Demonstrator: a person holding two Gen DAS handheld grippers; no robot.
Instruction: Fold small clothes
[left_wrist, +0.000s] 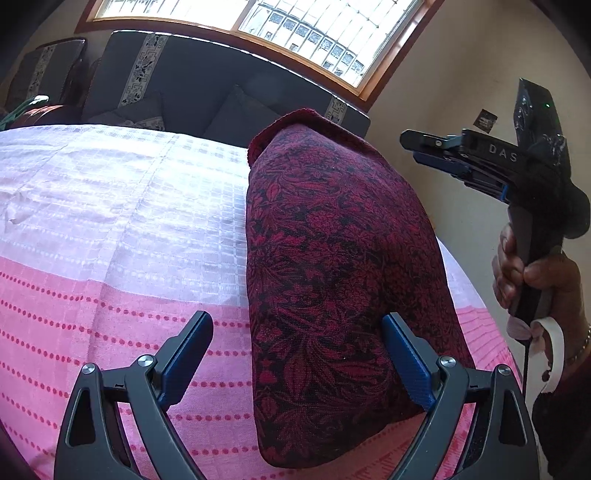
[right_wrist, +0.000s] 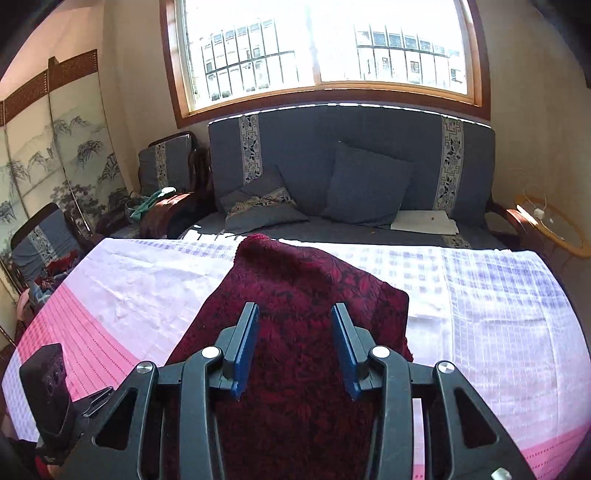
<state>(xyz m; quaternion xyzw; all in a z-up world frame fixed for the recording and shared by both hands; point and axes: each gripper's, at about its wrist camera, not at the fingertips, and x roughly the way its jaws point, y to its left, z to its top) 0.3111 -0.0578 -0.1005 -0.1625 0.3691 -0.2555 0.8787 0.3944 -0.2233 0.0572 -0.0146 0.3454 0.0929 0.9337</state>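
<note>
Seen from the left wrist, the left gripper (left_wrist: 297, 345) stands spread wide, its blue pads either side of the near end of the dark red floral garment (left_wrist: 332, 258) without pinching it; the right-hand pad appears to touch or overlap the cloth edge, the left-hand pad sits well clear over the pink and white tablecloth (left_wrist: 110, 240). The garment lies as a long folded strip running away toward the far table edge, its far end curled up. The right gripper (left_wrist: 436, 151) is held aloft at the right of this view in the person's right hand (left_wrist: 517, 273), well apart from the cloth; its fingers look close together and grip nothing. From the right wrist, that gripper (right_wrist: 294, 334) shows its jaws parted with a clear gap, hovering above the garment's middle, holding nothing. The garment rests flat on the tablecloth, near end toward the camera, with the sofa (right_wrist: 351, 166) beyond. Judgement: the strip awaits a crosswise fold. To do it well, each gripper should take a near corner, catching all layers, lift evenly and lay the end square on the far end. An uneven grip risks the layers slipping apart.
</note>
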